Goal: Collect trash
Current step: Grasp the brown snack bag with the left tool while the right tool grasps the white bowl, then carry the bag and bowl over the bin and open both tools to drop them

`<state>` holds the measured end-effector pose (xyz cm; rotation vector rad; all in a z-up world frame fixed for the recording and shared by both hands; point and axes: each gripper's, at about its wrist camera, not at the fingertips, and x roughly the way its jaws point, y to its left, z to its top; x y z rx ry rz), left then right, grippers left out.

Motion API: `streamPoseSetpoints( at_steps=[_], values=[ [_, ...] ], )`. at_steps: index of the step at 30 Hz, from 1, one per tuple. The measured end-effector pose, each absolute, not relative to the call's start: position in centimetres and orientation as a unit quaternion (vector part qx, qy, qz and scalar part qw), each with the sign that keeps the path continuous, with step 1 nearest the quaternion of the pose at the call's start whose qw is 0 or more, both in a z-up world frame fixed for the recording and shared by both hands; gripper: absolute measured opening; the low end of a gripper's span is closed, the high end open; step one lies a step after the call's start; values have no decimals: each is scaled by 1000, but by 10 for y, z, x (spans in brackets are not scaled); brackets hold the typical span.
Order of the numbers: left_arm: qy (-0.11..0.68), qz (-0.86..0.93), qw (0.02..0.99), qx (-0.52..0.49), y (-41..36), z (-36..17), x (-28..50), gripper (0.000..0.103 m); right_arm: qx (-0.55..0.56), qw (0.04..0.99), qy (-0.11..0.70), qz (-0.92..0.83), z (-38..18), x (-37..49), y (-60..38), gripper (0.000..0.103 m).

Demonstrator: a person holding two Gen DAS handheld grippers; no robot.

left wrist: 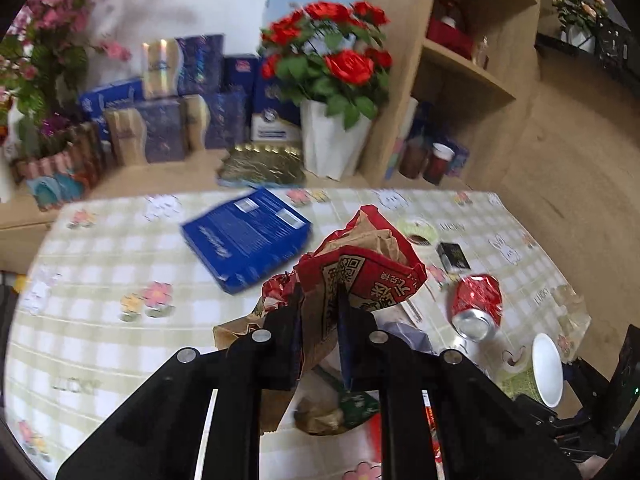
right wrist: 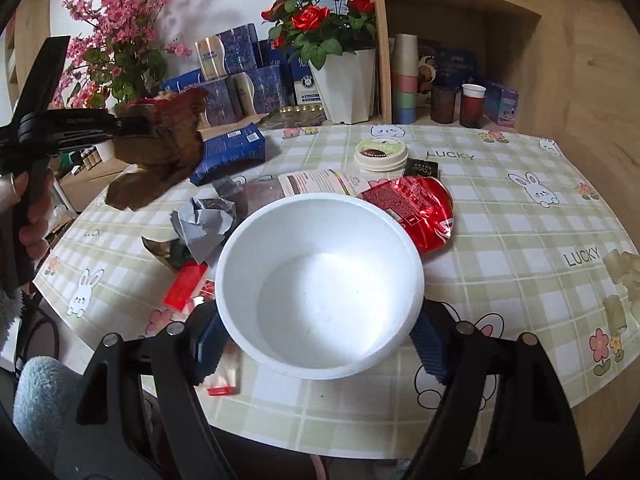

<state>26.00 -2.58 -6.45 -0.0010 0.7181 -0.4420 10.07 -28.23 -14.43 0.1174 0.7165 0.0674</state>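
Two grippers, each gripping trash. Low centre of the right wrist view, the right gripper (right wrist: 316, 340) clamps a white bowl (right wrist: 320, 280), mouth toward the camera. Only that view shows the grey crumpled paper (right wrist: 204, 224) behind it. Left gripper (left wrist: 320, 312) pinches a red-and-brown paper bag (left wrist: 360, 264), long axis upright, above the checked tablecloth (left wrist: 100, 280). Crushed red can (left wrist: 478, 304) lies right; blue box (left wrist: 248, 236) farther back.
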Motion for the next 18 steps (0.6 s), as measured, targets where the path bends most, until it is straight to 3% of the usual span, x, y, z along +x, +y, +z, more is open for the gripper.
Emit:
streamPoseSetpoints(
  at_steps=[10, 18],
  values=[
    [329, -226, 917, -6, 9, -20, 183, 15, 57, 945, 318, 46, -109, 66, -269, 77],
    [338, -277, 898, -46, 21, -25, 88, 15, 46, 949, 306, 57, -92, 25, -253, 77]
  ],
)
